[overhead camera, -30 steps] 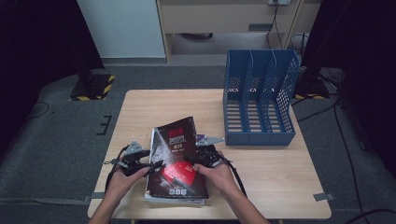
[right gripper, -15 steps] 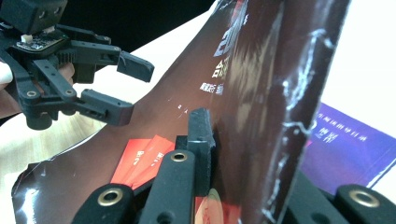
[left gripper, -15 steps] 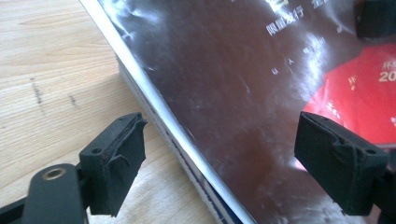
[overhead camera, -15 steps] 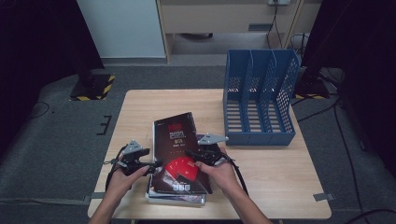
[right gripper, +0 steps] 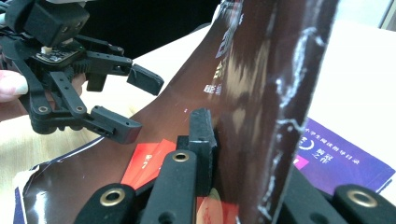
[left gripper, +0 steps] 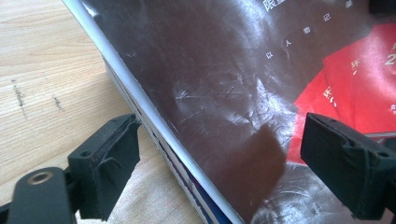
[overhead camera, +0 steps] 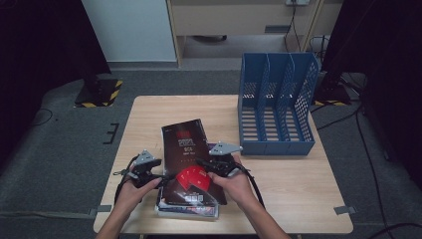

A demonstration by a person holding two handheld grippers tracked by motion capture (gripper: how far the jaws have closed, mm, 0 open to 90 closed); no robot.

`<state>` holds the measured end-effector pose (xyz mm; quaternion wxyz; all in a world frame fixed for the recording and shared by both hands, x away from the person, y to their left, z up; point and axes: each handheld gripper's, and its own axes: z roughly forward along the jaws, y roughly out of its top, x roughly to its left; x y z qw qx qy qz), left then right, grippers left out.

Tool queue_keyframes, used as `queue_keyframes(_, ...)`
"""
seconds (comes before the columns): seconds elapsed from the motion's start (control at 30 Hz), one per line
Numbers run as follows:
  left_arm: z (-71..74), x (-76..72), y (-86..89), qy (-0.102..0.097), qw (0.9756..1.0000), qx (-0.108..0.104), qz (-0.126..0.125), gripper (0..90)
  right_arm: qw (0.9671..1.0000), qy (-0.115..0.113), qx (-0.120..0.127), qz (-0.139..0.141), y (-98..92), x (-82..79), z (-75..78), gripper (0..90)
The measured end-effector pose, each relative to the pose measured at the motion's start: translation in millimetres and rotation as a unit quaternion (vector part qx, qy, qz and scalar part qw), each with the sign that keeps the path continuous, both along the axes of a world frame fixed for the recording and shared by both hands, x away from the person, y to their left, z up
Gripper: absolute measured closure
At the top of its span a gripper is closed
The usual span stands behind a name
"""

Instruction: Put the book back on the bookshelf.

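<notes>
Magazine (overhead camera: pixel 186 154) with the dark glossy cover lies on top of a small stack at the near middle of the desk (overhead camera: pixel 149 114). Your right gripper (right gripper: pixel 210 140) has its fingers pinched on the cover's right edge, bowing it upward. Your left gripper (left gripper: pixel 219 154) has just been opening; its fingers straddle the left edge without pressing. Keep the right pinch firm and lift slowly so the purple booklet (right gripper: pixel 336 158) underneath stays put, then head for the blue file rack (overhead camera: pixel 276 104).
</notes>
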<state>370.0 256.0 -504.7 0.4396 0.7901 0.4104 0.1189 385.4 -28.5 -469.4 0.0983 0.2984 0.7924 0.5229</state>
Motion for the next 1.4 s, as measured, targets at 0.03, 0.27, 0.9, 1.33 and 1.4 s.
queue_keyframes(0.03, -0.3, 0.1, -0.4, 0.001, 1.0, -0.001, -0.001, 10.9, 1.0, -0.001, 0.0, 0.001, 0.1, -0.3, 0.5, 83.3)
queue_keyframes(0.27, -1.4, 1.1, -2.0, 0.003, 1.0, 0.004, -0.004, 9.5, 0.9997, -0.022, 0.014, 0.004, -0.7, -2.6, 7.5, 84.1)
queue_keyframes(0.9, 0.3, 2.8, -4.5, -0.007, 0.9997, -0.012, -0.02, 15.8, 0.9971, -0.063, 0.036, 0.024, 0.8, -7.6, 16.1, 86.1)
queue_keyframes(1.33, 4.2, 3.2, 0.8, -0.021, 0.9993, -0.03, -0.012, 20.5, 0.9956, -0.071, 0.051, 0.032, 1.3, -9.0, 20.5, 86.3)
queue_keyframes(1.4, 3.5, 4.1, -0.2, -0.021, 0.9992, -0.03, -0.015, 20.1, 0.9954, -0.072, 0.053, 0.034, 1.9, -8.8, 21.0, 86.4)
